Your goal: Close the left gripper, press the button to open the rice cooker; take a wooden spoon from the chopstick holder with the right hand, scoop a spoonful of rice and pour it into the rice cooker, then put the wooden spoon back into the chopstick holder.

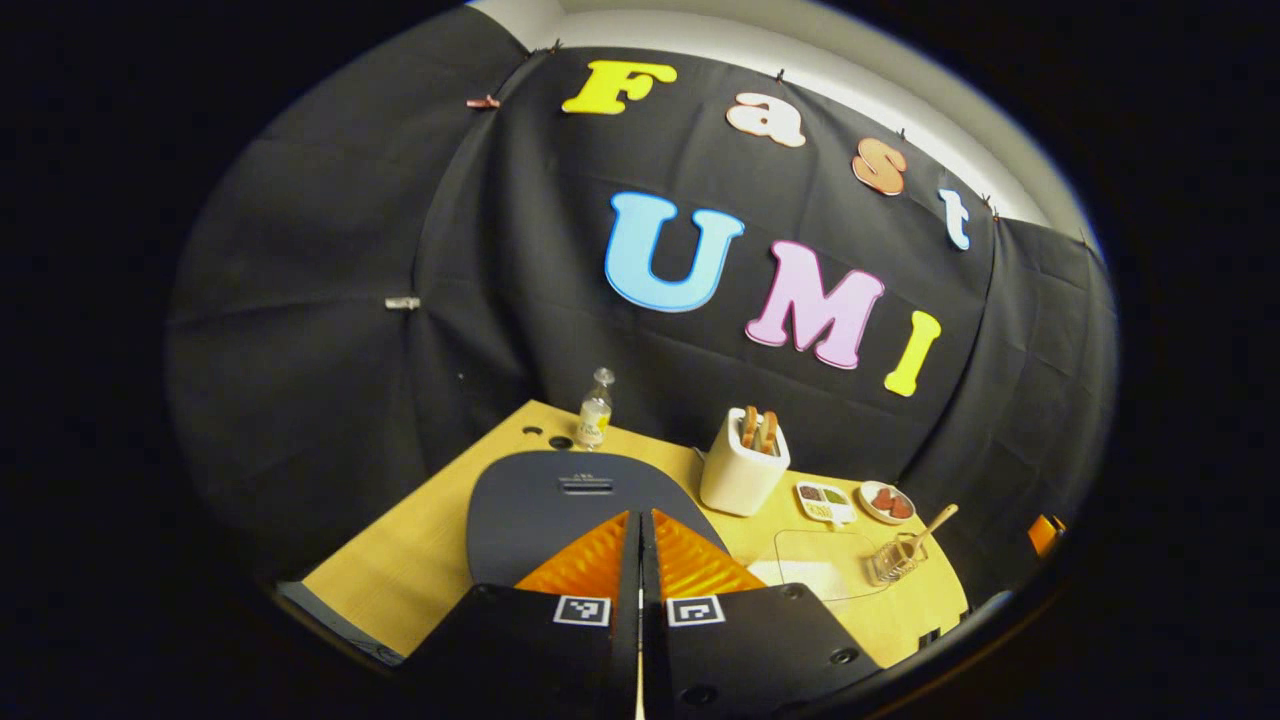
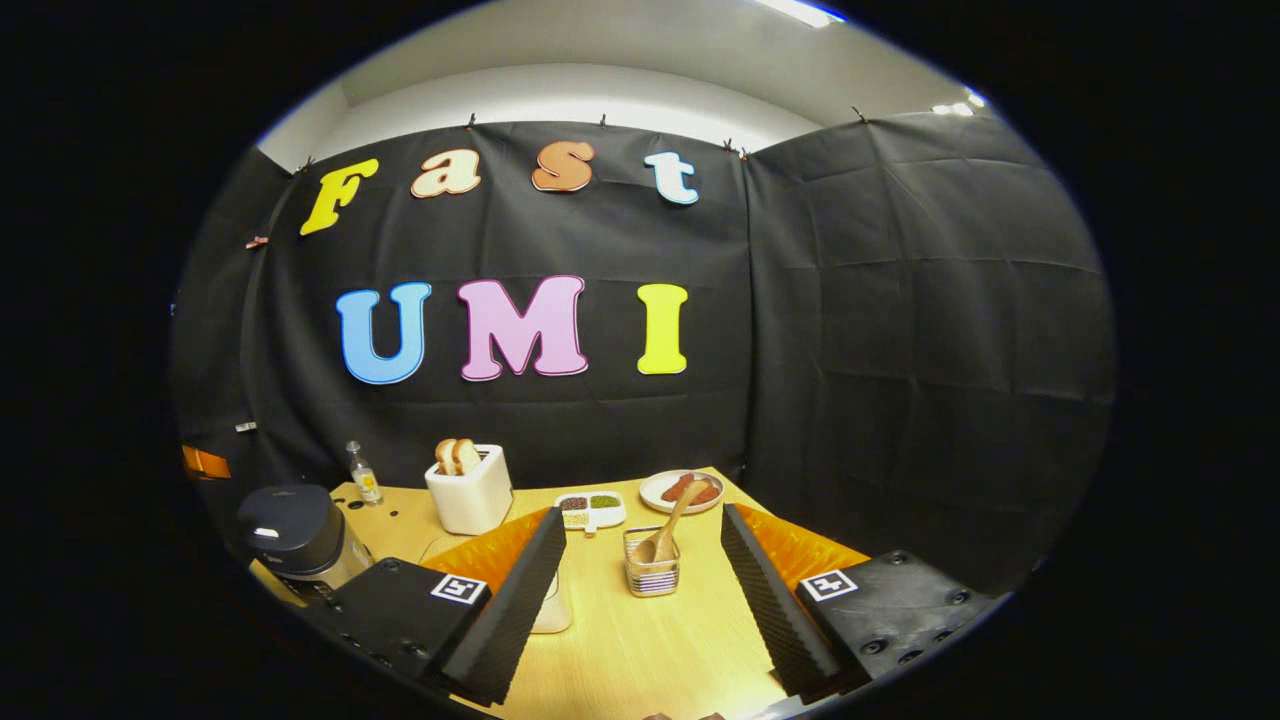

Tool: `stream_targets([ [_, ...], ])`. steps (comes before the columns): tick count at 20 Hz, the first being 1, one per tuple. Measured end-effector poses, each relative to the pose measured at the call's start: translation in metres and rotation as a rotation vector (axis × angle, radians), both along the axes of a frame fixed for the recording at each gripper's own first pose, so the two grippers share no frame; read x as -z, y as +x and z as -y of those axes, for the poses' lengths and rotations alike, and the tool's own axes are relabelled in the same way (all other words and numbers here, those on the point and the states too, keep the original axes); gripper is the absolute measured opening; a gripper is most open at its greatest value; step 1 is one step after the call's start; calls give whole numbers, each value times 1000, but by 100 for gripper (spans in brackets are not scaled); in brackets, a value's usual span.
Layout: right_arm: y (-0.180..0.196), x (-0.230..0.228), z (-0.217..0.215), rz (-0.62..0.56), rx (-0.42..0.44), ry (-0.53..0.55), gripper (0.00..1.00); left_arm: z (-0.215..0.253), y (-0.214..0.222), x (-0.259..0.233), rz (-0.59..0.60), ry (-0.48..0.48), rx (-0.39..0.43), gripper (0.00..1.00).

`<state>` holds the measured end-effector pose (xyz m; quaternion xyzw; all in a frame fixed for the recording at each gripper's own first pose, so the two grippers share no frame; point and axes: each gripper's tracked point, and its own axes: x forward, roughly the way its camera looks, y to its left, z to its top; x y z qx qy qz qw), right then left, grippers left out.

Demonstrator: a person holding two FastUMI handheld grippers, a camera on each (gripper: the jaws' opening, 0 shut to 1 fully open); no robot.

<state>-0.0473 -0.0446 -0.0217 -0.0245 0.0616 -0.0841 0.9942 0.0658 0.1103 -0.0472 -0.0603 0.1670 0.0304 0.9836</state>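
Wooden spoon (image 2: 668, 528) untouched in chopstick holder (image 2: 651, 574), rice cooker (image 1: 570, 512) lid down, left gripper (image 1: 640, 545) jaws closed above it, right gripper (image 2: 640, 580) jaws wide open, button press pending.

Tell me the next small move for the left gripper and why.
Probably lower the left gripper onto the rice cooker's button. Its fingers are already together, it hovers above the closed lid, and the wooden spoon waits in the chopstick holder.

Your rice cooker (image 2: 292, 530) sits lid-down (dark, domed) at the table's left; the wooden spoon (image 2: 668, 530) leans in the wire chopstick holder (image 2: 651, 573).
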Motion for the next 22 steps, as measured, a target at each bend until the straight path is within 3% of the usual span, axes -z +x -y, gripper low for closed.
stream_targets([
  [5, -6, 13, 5, -39, 16, 0, 98, 3, 12, 45, -149, 47, 9, 7],
  [11, 3, 23, 14, -69, 6, 28, 98, 8, 8, 80, -242, -16, -18, 7],
  [18, 42, 32, 27, -100, -59, 47, 98, 6, 4, 87, -246, -78, -86, 7],
  [22, 73, 38, 32, -107, -102, 65, 98, 6, 2, 91, -251, -48, -123, 7],
])
